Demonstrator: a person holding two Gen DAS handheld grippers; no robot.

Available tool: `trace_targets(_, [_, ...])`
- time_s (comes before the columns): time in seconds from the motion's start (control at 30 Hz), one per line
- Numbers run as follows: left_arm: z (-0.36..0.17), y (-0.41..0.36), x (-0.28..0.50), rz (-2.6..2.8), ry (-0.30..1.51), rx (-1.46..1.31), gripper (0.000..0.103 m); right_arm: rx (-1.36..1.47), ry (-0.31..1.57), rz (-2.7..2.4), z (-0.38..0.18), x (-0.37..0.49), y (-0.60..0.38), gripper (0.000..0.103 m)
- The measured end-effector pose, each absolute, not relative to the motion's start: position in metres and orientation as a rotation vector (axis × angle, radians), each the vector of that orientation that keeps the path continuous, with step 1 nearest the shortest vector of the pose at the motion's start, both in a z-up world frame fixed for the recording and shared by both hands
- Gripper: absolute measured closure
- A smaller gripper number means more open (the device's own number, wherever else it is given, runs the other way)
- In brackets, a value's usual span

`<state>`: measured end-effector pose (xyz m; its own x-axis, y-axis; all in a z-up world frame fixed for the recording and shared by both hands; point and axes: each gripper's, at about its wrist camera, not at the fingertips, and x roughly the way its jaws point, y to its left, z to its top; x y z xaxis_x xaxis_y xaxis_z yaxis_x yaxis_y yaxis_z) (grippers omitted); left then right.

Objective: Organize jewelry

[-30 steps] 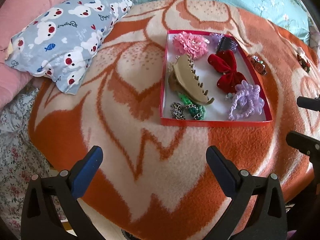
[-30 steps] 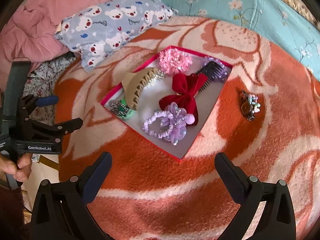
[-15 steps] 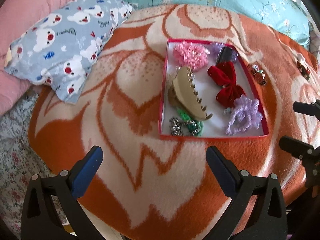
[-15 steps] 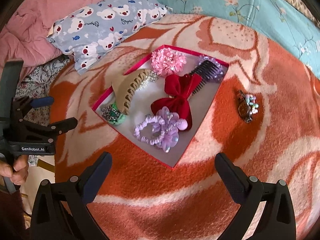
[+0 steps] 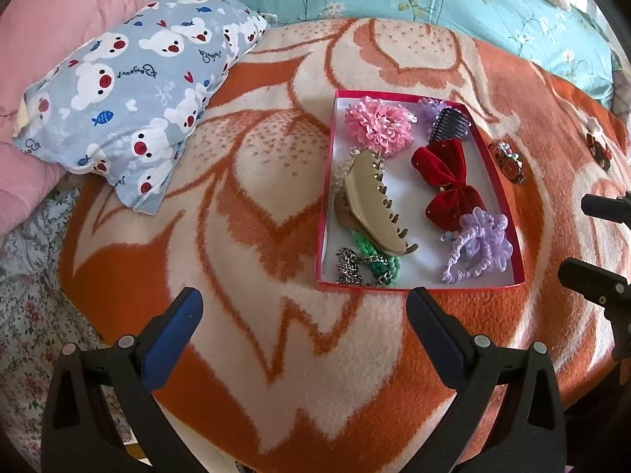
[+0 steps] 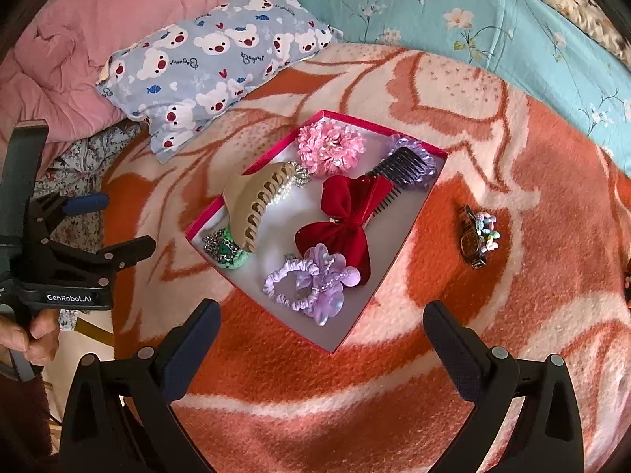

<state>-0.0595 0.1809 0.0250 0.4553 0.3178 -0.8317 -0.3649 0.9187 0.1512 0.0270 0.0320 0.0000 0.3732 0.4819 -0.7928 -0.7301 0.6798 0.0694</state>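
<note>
An orange and cream blanket covers the bed, and on it lie a red box of hair things, a watch beside it, and a bear-print pillow.

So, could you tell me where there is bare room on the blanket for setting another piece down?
Open blanket lies between the bear pillow and the red tray, and in front of the tray. The tray is crowded; a watch lies on its far side.

Box: shallow red tray, white inside, flat on blanket.
Inside: beige claw clip, red velvet bow, pink flower, purple scrunchie.
Outside: wristwatch, right of box.
</note>
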Motion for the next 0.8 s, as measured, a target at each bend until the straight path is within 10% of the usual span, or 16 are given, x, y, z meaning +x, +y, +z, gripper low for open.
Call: trace_targets(0.8, [0.0342,0.1722,-0.0622,0.417,0.988,-0.058,0.000,-0.289,0.894,0.808,0.0014,0.0269,0.0311,0.000])
